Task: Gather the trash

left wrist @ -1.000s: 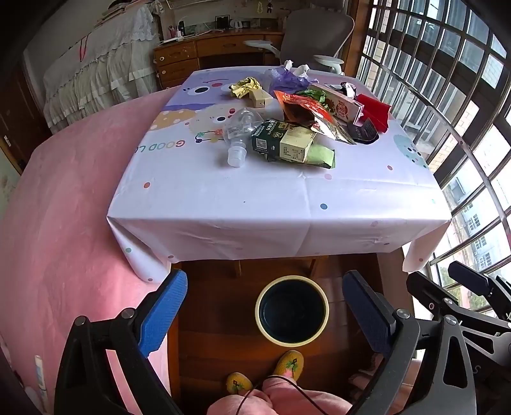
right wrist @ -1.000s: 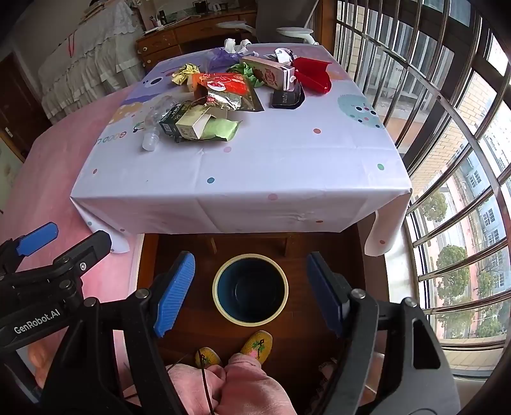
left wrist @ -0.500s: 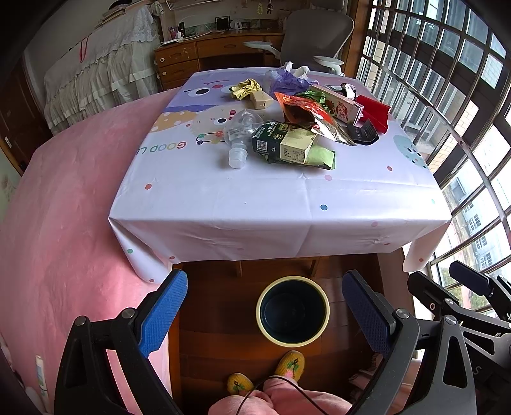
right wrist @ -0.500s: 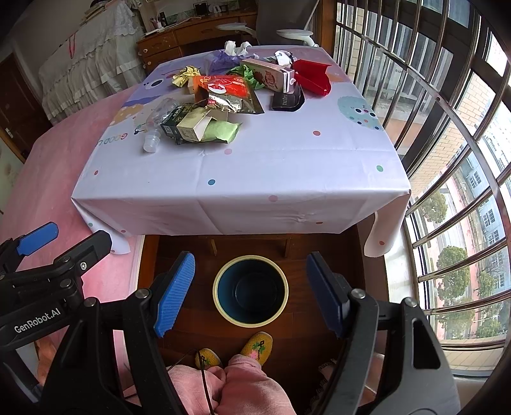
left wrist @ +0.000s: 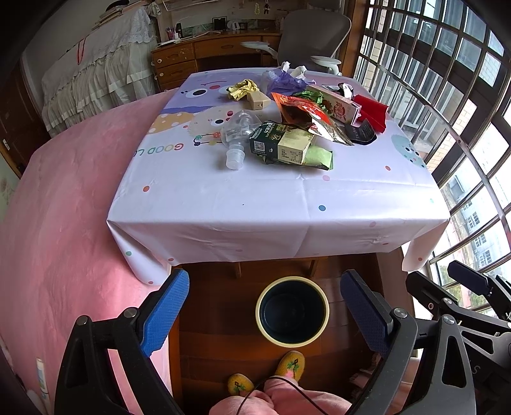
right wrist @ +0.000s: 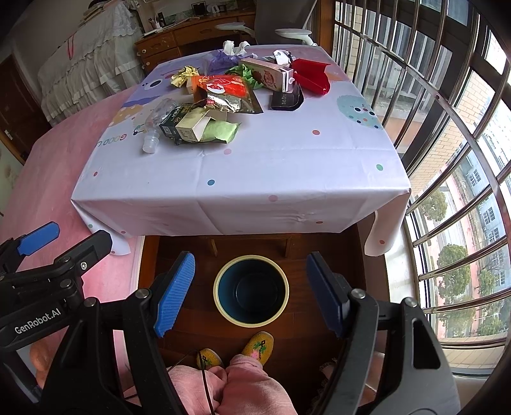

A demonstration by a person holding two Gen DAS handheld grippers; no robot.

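Note:
Trash lies heaped on the far half of a table with a pale lilac cloth [left wrist: 271, 198] [right wrist: 255, 178]: a crushed clear bottle [left wrist: 238, 134] [right wrist: 156, 116], a dark green carton [left wrist: 281, 145] [right wrist: 186, 123], an orange snack bag [left wrist: 300, 110] [right wrist: 225, 89], a red wrapper [left wrist: 372, 110] [right wrist: 311, 75] and a gold foil ball [left wrist: 242, 88] [right wrist: 182, 75]. A dark bin with a yellow rim [left wrist: 292, 311] [right wrist: 250, 290] stands on the floor by the table's near edge. My left gripper [left wrist: 265, 314] and right gripper [right wrist: 250, 292] hang open and empty above the bin.
A pink bed cover [left wrist: 64, 207] fills the left side. Barred windows [left wrist: 447, 95] run along the right. A desk [left wrist: 204, 52] and office chair [left wrist: 314, 28] stand beyond the table. A person's knees and yellow slippers [right wrist: 258, 343] are beside the bin.
Both views have shifted very slightly; the table sits a little lower in frame. Nothing was taken hold of and both grippers stayed open.

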